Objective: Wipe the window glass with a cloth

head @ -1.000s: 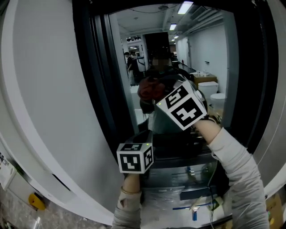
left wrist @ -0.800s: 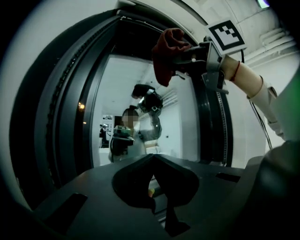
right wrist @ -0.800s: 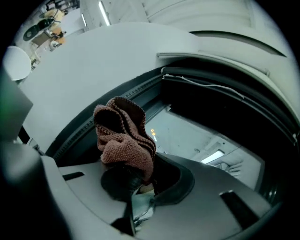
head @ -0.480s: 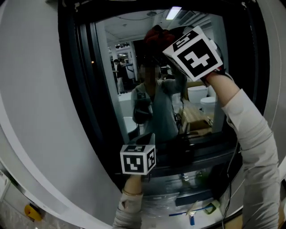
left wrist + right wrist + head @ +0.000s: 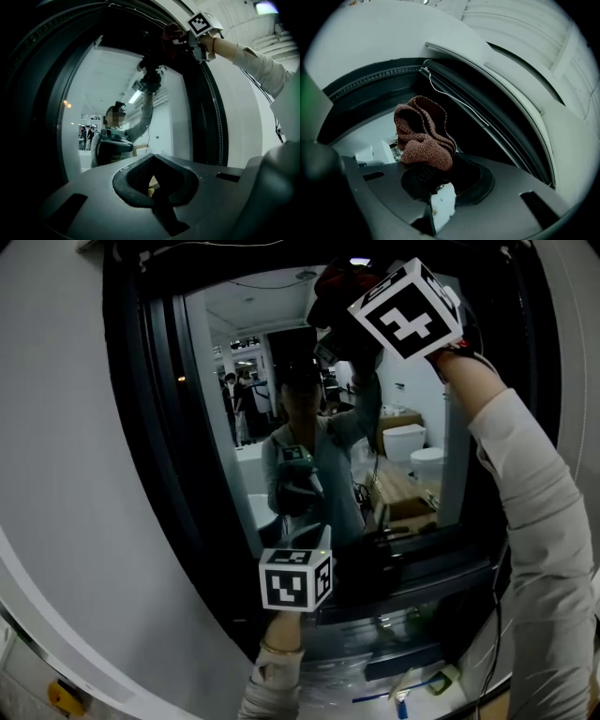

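The window glass (image 5: 281, 399) sits in a black frame and mirrors a person and a lit room. My right gripper (image 5: 345, 326) is raised at the pane's top edge, shut on a crumpled reddish-brown knitted cloth (image 5: 337, 282). In the right gripper view the cloth (image 5: 424, 136) bulges out above the right gripper (image 5: 433, 176), close to the frame's upper corner. From the left gripper view the cloth (image 5: 171, 33) shows high up against the glass (image 5: 108, 93). My left gripper (image 5: 298, 557) hangs low by the sill; in its own view the left gripper (image 5: 152, 183) is shut and holds nothing.
A thick black frame (image 5: 141, 427) borders the pane, with a pale wall (image 5: 56, 474) to the left. A thin white wire (image 5: 454, 101) runs along the frame's top. Below the sill lie plastic wrap and small items (image 5: 403, 681).
My right gripper has climbed with the cloth from the middle of the pane to its top edge. The left gripper has stayed low near the sill.
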`<action>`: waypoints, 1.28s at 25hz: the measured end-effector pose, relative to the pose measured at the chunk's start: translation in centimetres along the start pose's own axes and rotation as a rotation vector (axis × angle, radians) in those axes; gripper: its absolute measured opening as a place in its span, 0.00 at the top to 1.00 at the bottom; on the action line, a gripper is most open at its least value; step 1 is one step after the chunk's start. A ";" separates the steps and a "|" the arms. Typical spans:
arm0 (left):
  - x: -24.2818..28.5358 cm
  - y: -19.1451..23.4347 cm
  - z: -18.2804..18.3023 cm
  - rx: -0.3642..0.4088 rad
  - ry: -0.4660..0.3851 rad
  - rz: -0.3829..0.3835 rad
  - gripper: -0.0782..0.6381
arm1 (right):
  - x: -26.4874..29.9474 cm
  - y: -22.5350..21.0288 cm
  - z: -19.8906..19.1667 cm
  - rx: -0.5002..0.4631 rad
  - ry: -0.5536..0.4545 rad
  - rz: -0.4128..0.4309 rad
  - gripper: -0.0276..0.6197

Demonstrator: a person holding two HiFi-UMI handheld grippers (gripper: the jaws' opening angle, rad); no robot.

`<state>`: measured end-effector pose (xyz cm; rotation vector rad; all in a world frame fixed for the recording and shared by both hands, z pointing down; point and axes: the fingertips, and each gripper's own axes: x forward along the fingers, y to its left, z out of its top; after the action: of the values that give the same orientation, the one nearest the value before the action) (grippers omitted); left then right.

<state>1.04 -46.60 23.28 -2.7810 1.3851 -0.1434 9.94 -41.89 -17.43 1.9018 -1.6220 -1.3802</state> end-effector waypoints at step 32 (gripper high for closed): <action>-0.2 -1.4 -2.1 -0.024 0.010 -0.020 0.89 | -3.0 10.5 -5.5 -0.094 0.056 0.124 0.89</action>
<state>1.88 -45.59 25.47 -2.8181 1.3702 -0.1424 8.23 -44.61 -5.69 1.7409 -1.5904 -1.3176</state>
